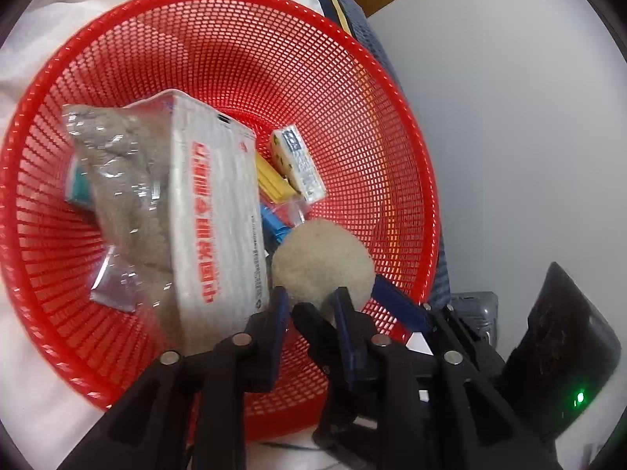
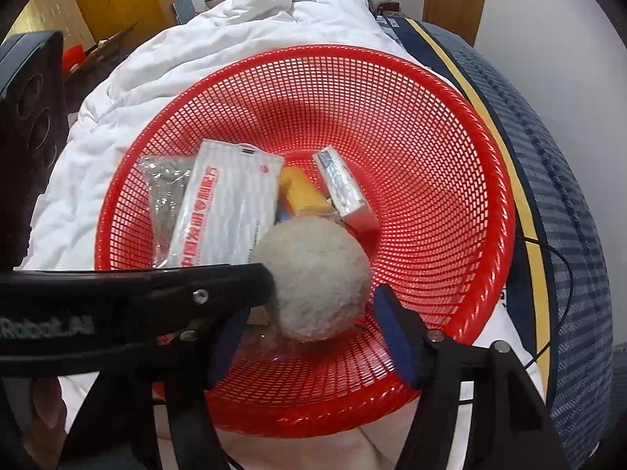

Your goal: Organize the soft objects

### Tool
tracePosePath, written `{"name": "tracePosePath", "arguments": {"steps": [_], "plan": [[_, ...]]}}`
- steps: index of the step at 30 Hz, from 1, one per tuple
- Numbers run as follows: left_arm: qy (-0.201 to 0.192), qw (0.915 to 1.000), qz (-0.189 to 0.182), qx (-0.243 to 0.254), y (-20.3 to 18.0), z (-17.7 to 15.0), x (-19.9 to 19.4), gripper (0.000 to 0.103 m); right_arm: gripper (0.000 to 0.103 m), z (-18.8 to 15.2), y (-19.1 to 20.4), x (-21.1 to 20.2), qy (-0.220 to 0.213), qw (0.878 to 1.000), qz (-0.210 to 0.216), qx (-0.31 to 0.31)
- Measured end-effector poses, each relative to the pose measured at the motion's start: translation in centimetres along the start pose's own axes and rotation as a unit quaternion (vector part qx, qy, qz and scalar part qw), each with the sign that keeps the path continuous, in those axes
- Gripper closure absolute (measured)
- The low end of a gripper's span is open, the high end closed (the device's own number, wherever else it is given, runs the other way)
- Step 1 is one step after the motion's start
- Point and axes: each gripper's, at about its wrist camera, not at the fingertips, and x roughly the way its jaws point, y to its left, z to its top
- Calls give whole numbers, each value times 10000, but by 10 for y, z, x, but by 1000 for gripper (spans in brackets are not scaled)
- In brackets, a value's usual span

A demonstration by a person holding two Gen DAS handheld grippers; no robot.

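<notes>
Red basket (image 2: 450,164): fluffy ball (image 2: 313,278), mask pkt (image 2: 227,211), misc pkgs.

Black tongs (image 1: 309,305), blue pads (image 2: 395,333)

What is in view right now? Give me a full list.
Basket: one, red mesh, on the bed.
Fluffy ball: one, beige, low in the basket between the gripper tips.
Mask pack: one, white with red print, in the basket.
Fuzzy bag: one, clear with grey-brown filling, left of the pack.
Small box: one, white, basket centre.
Yellow item: one, under the box.
Quilt: one, white, behind the basket.
Left gripper: black, at the ball.
Right gripper: black, jaws wide around the ball.
</notes>
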Motion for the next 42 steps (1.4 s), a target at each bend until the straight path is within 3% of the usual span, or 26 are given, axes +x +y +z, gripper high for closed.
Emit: {"name": "tracePosePath", "arguments": {"steps": [2,4,8,10,12,15,17,18,20,21,23,25,28,32,33,42], "plan": [[-9,10000,2,25,4,-3,-8,51,37,1,3,-3,-63,10000,51,-5],[-73,9999,47,57,10,-7,-19,41,37,0,5,-9,-132,9999,45,-37],[-437,9990,78,58,23,-13,-56,28,32,1,11,-27,-308,9995,-32,-73],[-616,9980,53,109,29,-18,-75,28,32,3,15,-41,-451,9989,103,-79],[-961,9947,257,263,33,-26,-98,28,30,3,18,-55,-601,9982,63,-49],[-1856,9730,1093,823,35,-48,-132,22,22,-4,24,-72,-870,9961,29,133],[-2579,9460,1622,1108,36,-63,-147,3,22,-17,29,-80,-923,9954,32,242],[-2990,9299,1807,1147,40,-72,-157,1,22,-22,31,-83,-950,9951,29,272],[-3483,9089,2016,1097,44,-88,-163,1,21,-33,31,-91,-1116,9925,21,499],[-3592,9045,2020,1101,46,-95,-165,1,21,-34,29,-92,-1188,9911,43,607],[-3525,9058,1993,1243,46,-100,-160,1,21,-32,25,-92,-1248,9891,75,784],[-3418,9026,2210,1403,41,-106,-154,1,21,-29,20,-89,-1179,9894,14,849],[-3406,8844,2612,1835,31,-109,-146,1,21,-30,13,-87,-1181,9878,114,1004],[-3536,8609,2827,2322,14,-118,-135,1,21,-29,10,-78,-1001,9887,219,1098],[-3542,8584,2835,2395,9,-123,-137,1,21,-30,11,-77,-983,9889,213,1091],[-3301,8611,2880,2579,1,-126,-125,1,21,-31,13,-76,-1013,9893,-19,1045]]}}
